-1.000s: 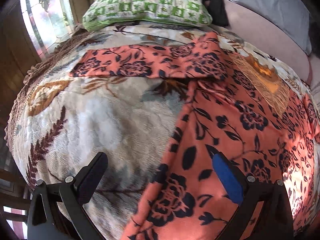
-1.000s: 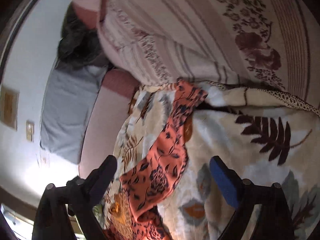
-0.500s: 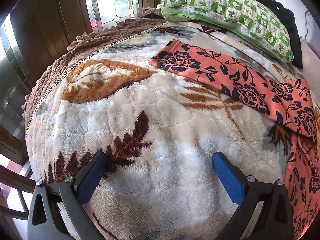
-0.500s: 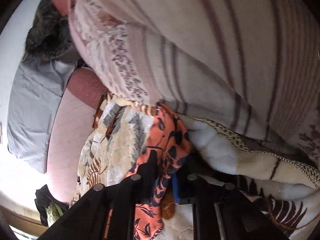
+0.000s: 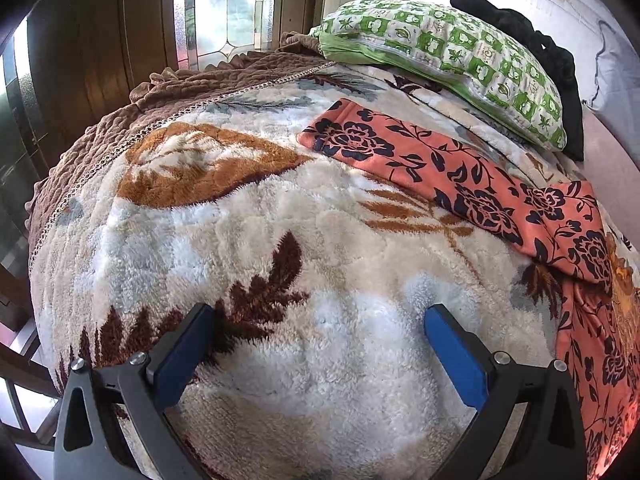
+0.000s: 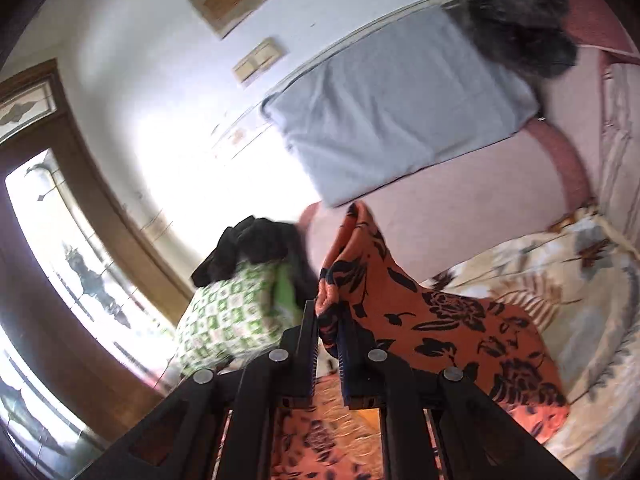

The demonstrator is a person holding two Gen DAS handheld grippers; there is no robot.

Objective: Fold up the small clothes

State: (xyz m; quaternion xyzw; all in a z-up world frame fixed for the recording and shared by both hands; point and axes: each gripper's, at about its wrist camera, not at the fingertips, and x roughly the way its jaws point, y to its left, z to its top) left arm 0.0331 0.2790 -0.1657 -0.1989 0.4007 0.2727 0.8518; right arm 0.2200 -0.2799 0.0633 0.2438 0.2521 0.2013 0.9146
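Cloth with dark flowers on orange (image 5: 472, 176) lies on a fluffy blanket (image 5: 280, 248) that covers the bed. One long part of it stretches flat across the far side of the blanket, and another part runs down the right side toward the camera. A green and white pillow (image 5: 448, 44) sits just behind the cloth, with something black (image 5: 548, 60) lying on its far edge. Brown trim (image 5: 160, 92) runs along the blanket's left edge, and a window with patterned glass (image 5: 224, 4) stands behind it.

The left gripper (image 5: 316, 344) hangs low over the blanket with its two blue pads (image 5: 456, 356) spread wide apart. Nothing is between them. It is over the white and brown part of the blanket, and the cloth is well off to its right.

In the right wrist view, the right gripper (image 6: 328, 336) is squeezed tight on an edge of the orange cloth (image 6: 452, 320). The pinched edge sticks up above the fingertips, and the cloth falls away to the right onto the blanket (image 6: 580, 280). This view is tilted and a bit blurry. A grey cushion (image 6: 400, 120) leans on the white wall, with a dark fuzzy thing (image 6: 520, 28) at its top end. The green pillow (image 6: 228, 316) shows to the left of the gripper
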